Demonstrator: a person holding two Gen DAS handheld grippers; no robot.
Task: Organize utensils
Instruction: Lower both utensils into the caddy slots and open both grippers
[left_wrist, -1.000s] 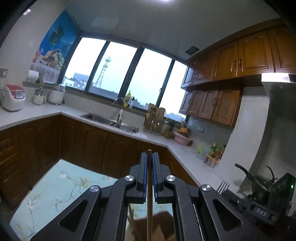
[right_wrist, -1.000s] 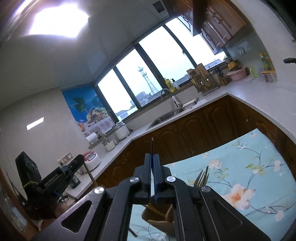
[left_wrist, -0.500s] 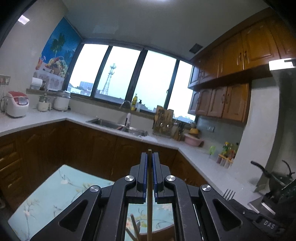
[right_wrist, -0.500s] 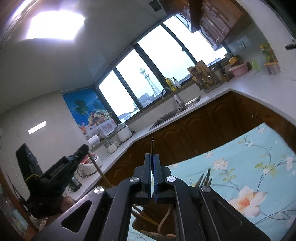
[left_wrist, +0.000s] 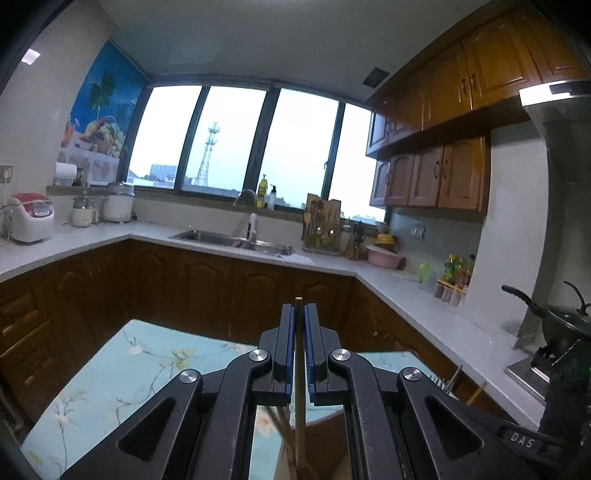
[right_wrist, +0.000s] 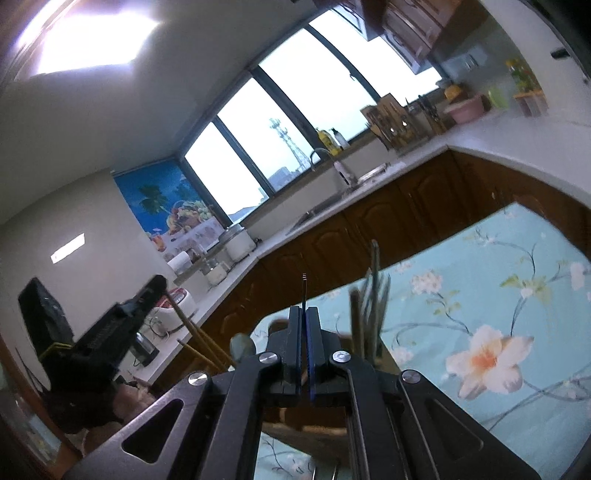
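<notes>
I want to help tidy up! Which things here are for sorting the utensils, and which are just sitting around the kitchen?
For the job:
- wooden chopstick in the left gripper
- thin dark utensil in the right gripper
- brown holder with forks

Just sitting around:
- rice cooker
- sink
- knife rack
- pink bowl
- black pan
</notes>
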